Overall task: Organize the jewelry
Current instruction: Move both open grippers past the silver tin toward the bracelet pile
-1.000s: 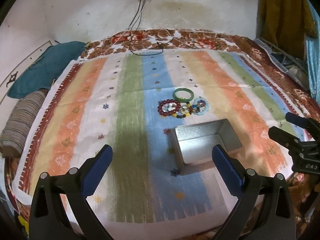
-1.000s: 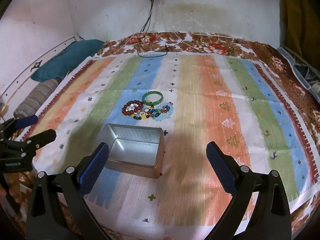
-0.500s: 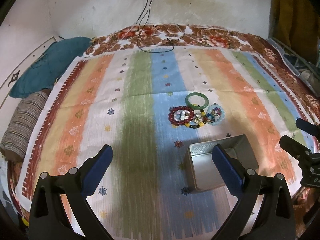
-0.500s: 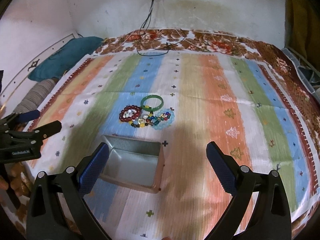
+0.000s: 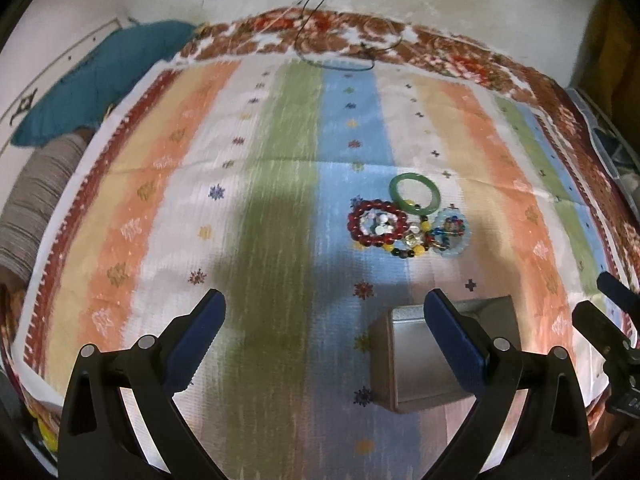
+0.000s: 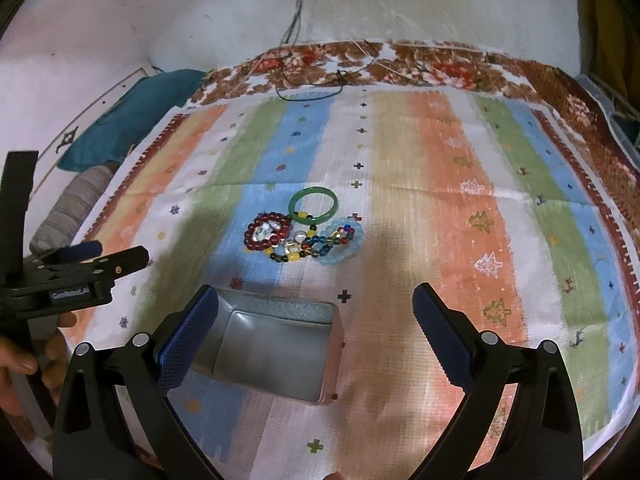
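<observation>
A pile of jewelry lies on the striped cloth: a green bangle [image 5: 415, 193] [image 6: 313, 204], a dark red bead bracelet [image 5: 376, 224] [image 6: 267, 232], a light blue bracelet [image 5: 452, 233] [image 6: 340, 242] and a multicolour bead string [image 6: 298, 251]. An open, empty metal tin [image 5: 436, 356] [image 6: 268, 344] stands nearer than the pile. My left gripper [image 5: 324, 320] is open and empty, left of the tin. My right gripper [image 6: 316, 312] is open and empty, over the tin's near side.
The striped cloth [image 6: 460, 208] covers a bed with a floral sheet. A teal pillow [image 5: 100, 76] and a striped bolster [image 5: 36, 200] lie at the left edge. A black cable [image 6: 304, 88] hangs from the wall onto the far end.
Both grippers have moved forward and lower toward the jewelry and tin; the pile and tin sit closer in both views. Both stay open.
</observation>
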A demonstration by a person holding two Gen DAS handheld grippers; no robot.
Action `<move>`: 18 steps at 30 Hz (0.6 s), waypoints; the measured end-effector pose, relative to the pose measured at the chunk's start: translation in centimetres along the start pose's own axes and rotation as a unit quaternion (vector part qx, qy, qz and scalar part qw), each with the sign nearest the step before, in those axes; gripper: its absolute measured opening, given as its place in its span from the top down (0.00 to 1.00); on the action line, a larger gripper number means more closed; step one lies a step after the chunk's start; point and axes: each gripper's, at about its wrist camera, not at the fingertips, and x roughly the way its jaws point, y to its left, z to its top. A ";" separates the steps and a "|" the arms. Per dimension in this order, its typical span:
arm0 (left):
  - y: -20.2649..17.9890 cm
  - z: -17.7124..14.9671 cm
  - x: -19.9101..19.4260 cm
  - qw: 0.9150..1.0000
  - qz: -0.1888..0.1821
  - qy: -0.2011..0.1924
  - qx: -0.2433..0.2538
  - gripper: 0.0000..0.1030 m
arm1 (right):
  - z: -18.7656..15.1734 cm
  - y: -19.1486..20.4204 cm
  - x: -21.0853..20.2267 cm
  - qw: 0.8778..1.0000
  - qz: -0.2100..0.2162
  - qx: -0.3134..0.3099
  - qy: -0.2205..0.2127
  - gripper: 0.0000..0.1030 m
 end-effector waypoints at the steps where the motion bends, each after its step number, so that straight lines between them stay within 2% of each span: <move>1: 0.1 0.1 0.3 1.000 -0.002 0.004 -0.004 0.05 | 0.2 -0.1 0.2 1.000 0.000 0.001 0.002 0.04; 7: 0.4 0.9 1.8 0.999 -0.017 0.024 -0.017 0.06 | 0.9 -0.3 1.6 1.000 0.005 0.021 0.018 0.04; 18: 0.7 2.2 4.9 0.999 -0.015 0.042 -0.027 0.06 | 2.0 -0.3 3.9 0.999 0.009 0.030 0.040 0.04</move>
